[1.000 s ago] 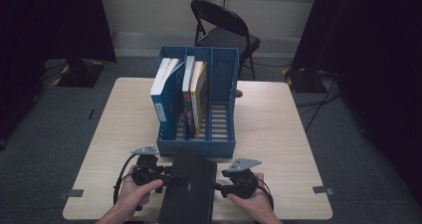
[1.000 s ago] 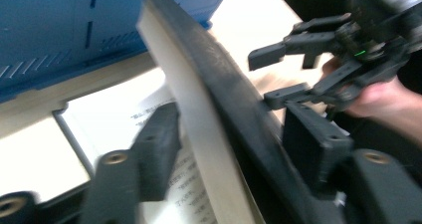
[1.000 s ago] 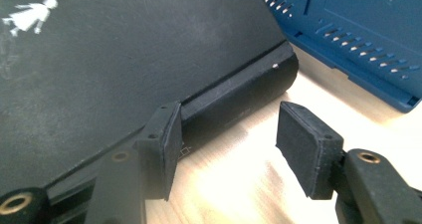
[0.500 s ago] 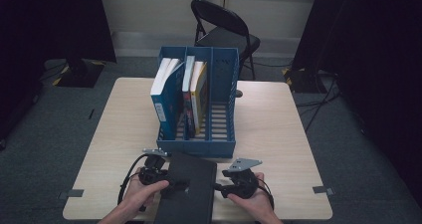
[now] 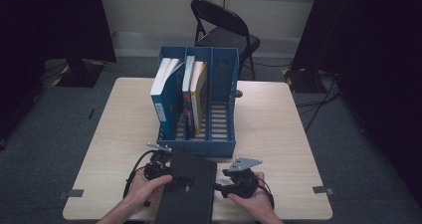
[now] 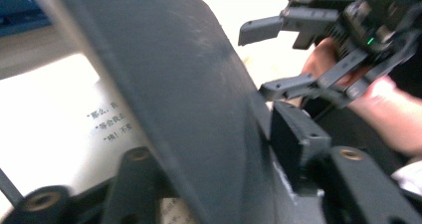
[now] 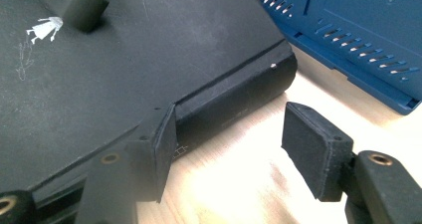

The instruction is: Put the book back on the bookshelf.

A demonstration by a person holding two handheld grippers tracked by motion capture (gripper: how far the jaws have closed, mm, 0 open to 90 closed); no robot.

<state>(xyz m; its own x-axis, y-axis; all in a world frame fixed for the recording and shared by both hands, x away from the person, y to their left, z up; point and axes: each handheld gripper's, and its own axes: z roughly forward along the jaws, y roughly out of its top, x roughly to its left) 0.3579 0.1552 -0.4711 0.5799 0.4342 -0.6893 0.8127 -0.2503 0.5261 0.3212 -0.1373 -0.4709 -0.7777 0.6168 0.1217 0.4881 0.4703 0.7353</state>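
Lifting the front cover of the black hardback book (image 5: 188, 191), which lies at the table's (image 5: 298, 149) near edge just before the blue plastic three-slot file rack (image 5: 219, 104), the left gripper (image 5: 175, 176) has just been closing its jaws, and they now pinch that cover. The right gripper (image 5: 219, 188) stands open beside the spine, one pad against it, holding nothing. The next move, judged from this, calls for a grip on the spine to stand the book up for the empty right slot.

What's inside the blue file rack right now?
The rack holds three upright books: one in its left slot, two in the middle. The right slot looks empty, slatted floor showing. The books cover the floors beneath them.
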